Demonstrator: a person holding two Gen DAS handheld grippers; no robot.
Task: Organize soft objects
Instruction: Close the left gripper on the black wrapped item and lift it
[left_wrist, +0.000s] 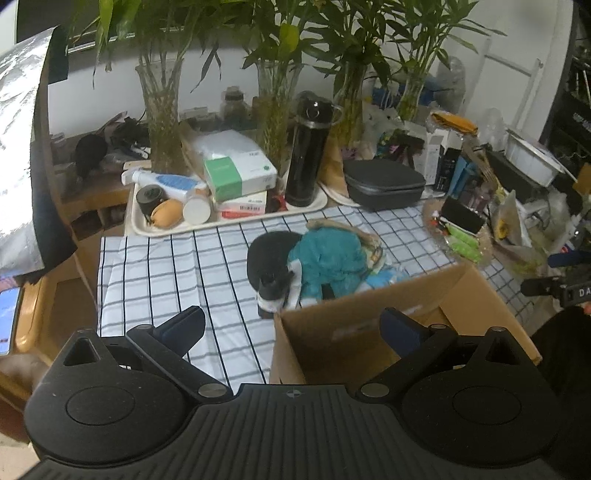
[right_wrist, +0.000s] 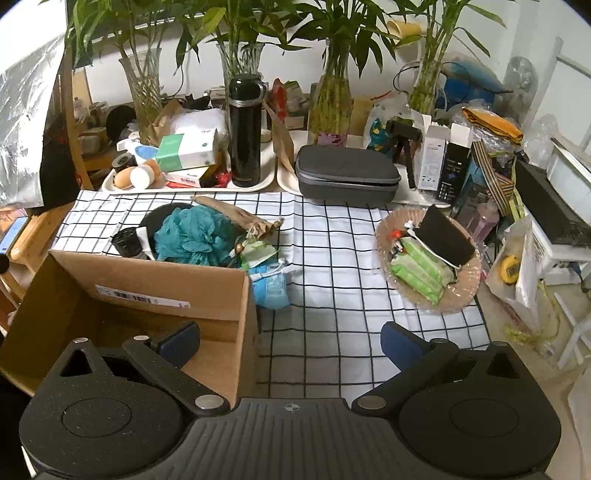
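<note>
Cardboard box up close, soft pile just behind it, both grippers empty and spread wide.

Nearest, the left gripper hovers with jaws apart over the box's left corner, and the right gripper hangs equally wide over its right edge, holding nothing. Just past the box's far wall, on the checked cloth covering the surface, lies the heap: a teal bath sponge against a black pouch, with a blue packet at the box's right corner and what may be a tan cloth behind. The sponge sits ahead of the left gripper, which looks nearer. Farther right, a plate carries green wipe packs.
</note>
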